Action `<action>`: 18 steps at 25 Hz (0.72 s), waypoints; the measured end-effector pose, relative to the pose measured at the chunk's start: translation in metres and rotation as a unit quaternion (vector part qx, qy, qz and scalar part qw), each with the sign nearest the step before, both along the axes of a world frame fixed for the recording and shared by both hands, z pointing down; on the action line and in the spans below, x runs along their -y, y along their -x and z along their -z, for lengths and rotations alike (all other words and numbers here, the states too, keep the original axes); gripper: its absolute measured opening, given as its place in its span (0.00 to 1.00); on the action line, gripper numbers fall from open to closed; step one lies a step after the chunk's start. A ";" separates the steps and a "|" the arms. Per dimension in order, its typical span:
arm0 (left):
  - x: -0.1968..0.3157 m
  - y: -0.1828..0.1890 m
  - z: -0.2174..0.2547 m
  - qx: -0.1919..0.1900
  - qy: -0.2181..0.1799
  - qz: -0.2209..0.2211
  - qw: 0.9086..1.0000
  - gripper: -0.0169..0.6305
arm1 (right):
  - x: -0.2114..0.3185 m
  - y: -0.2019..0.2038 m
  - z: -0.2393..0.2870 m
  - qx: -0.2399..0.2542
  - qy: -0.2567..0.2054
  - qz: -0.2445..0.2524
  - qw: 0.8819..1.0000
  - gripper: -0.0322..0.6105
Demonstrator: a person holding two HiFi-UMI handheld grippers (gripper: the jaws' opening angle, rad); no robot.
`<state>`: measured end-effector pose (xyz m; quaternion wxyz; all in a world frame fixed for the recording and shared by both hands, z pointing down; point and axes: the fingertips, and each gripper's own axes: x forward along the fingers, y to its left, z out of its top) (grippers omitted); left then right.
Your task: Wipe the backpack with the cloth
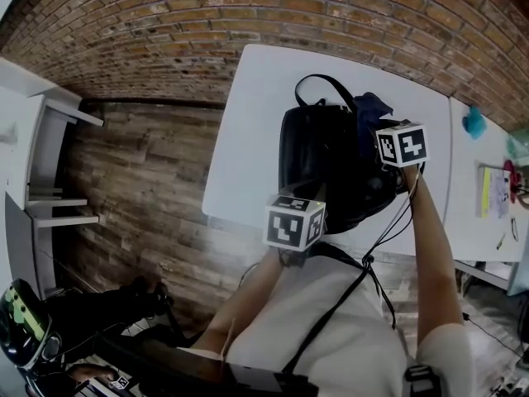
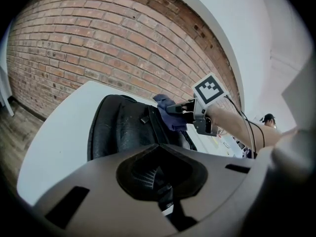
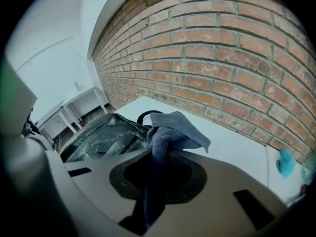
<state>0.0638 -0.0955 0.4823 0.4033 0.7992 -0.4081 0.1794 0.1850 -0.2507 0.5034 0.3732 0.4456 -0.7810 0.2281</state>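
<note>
The brick wall (image 1: pixel 248 23) rises beyond both grippers, and a plank floor (image 1: pixel 140 188) lies below and to the left of them. The white table (image 1: pixel 248 139) spreads under the two claws. On it lies the black backpack (image 1: pixel 322 155), its carry loop pointing at the wall, away from the grippers.

The only print that can be made out is the black-and-white square marker pattern on each gripper's cube. Papers on a second table (image 1: pixel 483 172), off to the right gripper's right, are too small to read.

The person's right arm (image 1: pixel 434 255) reaches nearly straight forward, bare, with a black cable running along it. The left arm (image 1: pixel 240 304) is bent and kept closer to the body.

The right gripper (image 3: pixel 155 181) sits at the backpack's right side, near the top end. Its jaws are closed tight on the blue cloth (image 3: pixel 173 130). The cloth bunches up out of the jaws, and a loose flap hangs over just ahead of them, against the backpack's upper edge.

The left gripper (image 2: pixel 160 181) is at the backpack's near end, the end closest to the person. Its jaws are drawn together on a dark, ribbed, strap-like piece that seems to belong to the backpack. The body of the bag stretches straight ahead of this claw, with the right gripper and cloth beyond it to the right.

A small turquoise thing (image 3: pixel 285 162) lies on the second table, well to the right of the right gripper.
</note>
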 end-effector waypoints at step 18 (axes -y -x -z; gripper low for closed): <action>-0.004 0.000 0.002 -0.004 -0.001 -0.003 1.000 0.03 | -0.018 -0.002 -0.022 -0.021 0.028 0.008 0.999 0.12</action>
